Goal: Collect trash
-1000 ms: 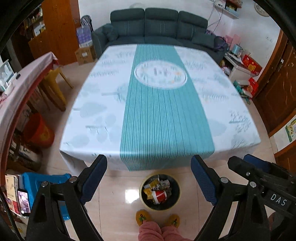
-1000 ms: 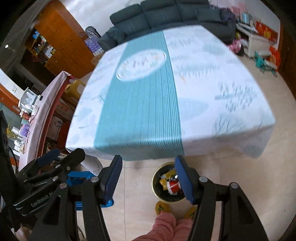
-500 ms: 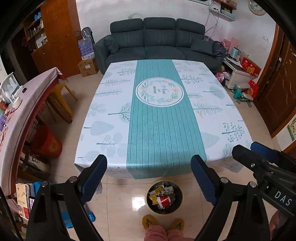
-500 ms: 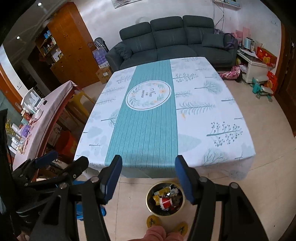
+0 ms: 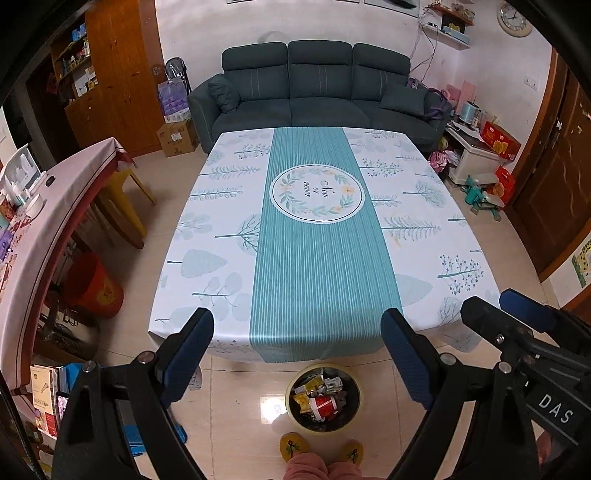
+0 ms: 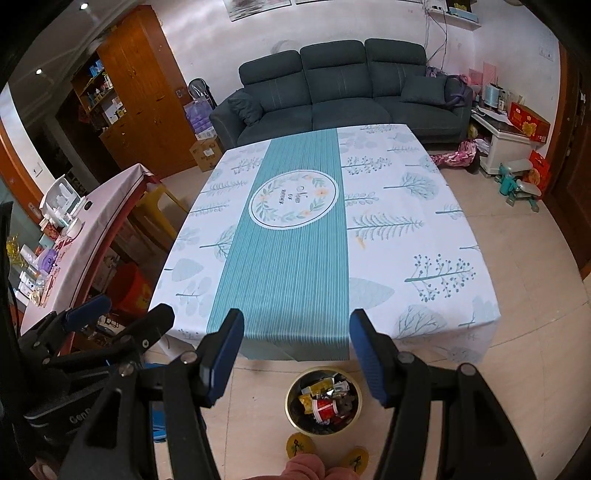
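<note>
Blue-padded left gripper [image 5: 297, 341] and right gripper [image 6: 295, 341], both spread and empty, have risen, revealing more smooth tablecloth [image 5: 314, 236]; round trash bin [image 5: 323, 400], wrapper-filled, sits below the table's near edge.

**Count of Things in the Room**

Two grippers were in view, the left gripper [image 5: 297, 345] and the right gripper [image 6: 296, 345], each with two blue-padded fingers. One covered table [image 5: 207, 236] stood in the middle, and one side table [image 5: 70, 206] ran along the wall. One three-seat sofa [image 5: 317, 96] sat behind. One round bin [image 5: 324, 398] stood on the floor, holding several wrappers, too jumbled to count, and one red can [image 5: 324, 405]. Two yellow slippers [image 5: 293, 446] showed below it. One red bucket [image 5: 94, 286] and one wall clock [image 5: 514, 18] were also seen.
</note>
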The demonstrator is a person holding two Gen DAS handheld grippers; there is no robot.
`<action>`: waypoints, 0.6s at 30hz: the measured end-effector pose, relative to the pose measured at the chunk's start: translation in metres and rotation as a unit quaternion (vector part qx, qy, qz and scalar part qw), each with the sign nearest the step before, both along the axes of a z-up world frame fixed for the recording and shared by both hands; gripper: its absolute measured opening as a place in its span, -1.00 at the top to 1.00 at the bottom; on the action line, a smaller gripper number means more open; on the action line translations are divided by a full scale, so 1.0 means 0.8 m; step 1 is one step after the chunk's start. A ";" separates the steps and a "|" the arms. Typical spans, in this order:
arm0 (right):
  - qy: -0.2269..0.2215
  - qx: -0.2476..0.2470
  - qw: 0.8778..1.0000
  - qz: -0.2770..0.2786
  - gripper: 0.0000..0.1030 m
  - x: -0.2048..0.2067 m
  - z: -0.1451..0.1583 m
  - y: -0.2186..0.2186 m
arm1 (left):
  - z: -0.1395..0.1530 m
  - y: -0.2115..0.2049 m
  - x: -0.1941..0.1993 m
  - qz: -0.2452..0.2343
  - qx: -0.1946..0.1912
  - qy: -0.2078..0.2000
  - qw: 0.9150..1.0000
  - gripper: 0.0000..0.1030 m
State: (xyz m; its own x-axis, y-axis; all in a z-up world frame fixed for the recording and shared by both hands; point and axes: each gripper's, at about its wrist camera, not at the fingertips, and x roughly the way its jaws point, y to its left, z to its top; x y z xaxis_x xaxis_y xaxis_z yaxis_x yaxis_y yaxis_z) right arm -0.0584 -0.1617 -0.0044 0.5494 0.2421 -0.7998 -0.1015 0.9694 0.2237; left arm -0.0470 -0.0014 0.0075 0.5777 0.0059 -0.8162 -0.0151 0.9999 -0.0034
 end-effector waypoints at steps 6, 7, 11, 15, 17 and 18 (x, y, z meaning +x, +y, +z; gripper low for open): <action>0.000 -0.001 1.000 0.000 -0.16 0.000 0.001 0.000 | -0.002 0.000 0.003 0.001 -0.004 0.004 1.000 -0.76; 0.000 -0.001 1.000 0.000 -0.16 0.000 0.001 0.001 | -0.002 0.000 0.003 0.001 -0.003 0.004 1.000 -0.76; 0.000 -0.002 1.000 -0.001 -0.16 0.001 0.001 0.000 | -0.002 0.000 0.004 0.002 -0.005 0.005 1.000 -0.76; 0.000 -0.003 1.000 0.000 -0.16 0.001 0.001 0.000 | -0.001 -0.001 0.005 0.003 -0.006 0.004 1.000 -0.76; 0.000 -0.002 1.000 0.000 -0.16 0.001 0.001 0.001 | -0.001 -0.002 0.005 0.004 -0.007 0.004 1.000 -0.76; 0.000 -0.002 1.000 0.000 -0.16 0.001 0.002 0.000 | -0.001 -0.001 0.005 0.003 -0.007 0.004 1.000 -0.76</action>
